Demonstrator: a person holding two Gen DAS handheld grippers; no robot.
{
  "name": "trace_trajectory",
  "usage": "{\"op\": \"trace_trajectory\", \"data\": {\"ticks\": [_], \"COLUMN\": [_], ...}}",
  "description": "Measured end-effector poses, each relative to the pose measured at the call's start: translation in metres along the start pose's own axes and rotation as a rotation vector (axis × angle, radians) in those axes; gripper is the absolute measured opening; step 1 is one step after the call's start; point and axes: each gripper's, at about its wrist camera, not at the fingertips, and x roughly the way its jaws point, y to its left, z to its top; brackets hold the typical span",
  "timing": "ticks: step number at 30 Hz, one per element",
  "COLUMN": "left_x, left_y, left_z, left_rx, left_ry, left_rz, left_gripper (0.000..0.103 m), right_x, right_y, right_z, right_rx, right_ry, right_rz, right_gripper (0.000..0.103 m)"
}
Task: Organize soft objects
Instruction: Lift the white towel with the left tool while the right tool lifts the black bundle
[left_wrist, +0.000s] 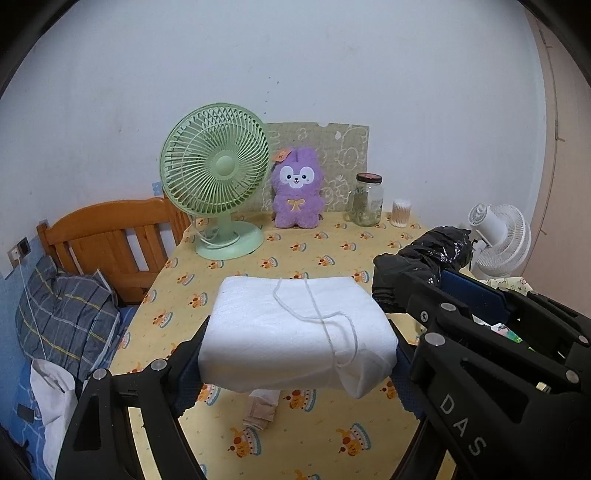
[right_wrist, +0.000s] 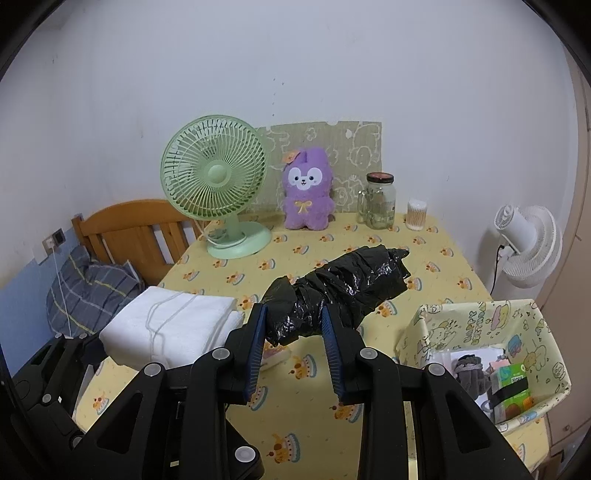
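Left wrist view: your left gripper (left_wrist: 297, 354) has its jaws spread wide and clamped on the folded white towel (left_wrist: 299, 328), held clear above the yellow surface (left_wrist: 332, 435), a loose white string (left_wrist: 325, 317) draped over it. At three o'clock your right gripper (right_wrist: 293, 328) holds its jaws narrow around the black plastic-wrapped bundle (right_wrist: 340, 291), also lifted. At twelve o'clock stand the green fan (left_wrist: 214, 173) and the purple plush (left_wrist: 297, 188). The patterned fabric bin (right_wrist: 480, 321) sits at four o'clock in the right wrist view.
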Motion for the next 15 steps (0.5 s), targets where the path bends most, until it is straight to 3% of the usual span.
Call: {"op": "trace_trajectory", "data": {"ticks": [15], "left_x": [0.002], "left_y": [-0.035], "left_z": [0.008], "left_rx": [0.024], "left_ry": [-0.014], "left_rz": [-0.033], "left_gripper": [0.086], "right_x": [-0.013], "right_y": [-0.033], "right_z": [0.006], "right_rx": [0.006], "right_ry": [-0.026], "right_rz": [-0.041], "right_gripper": [0.034]}}
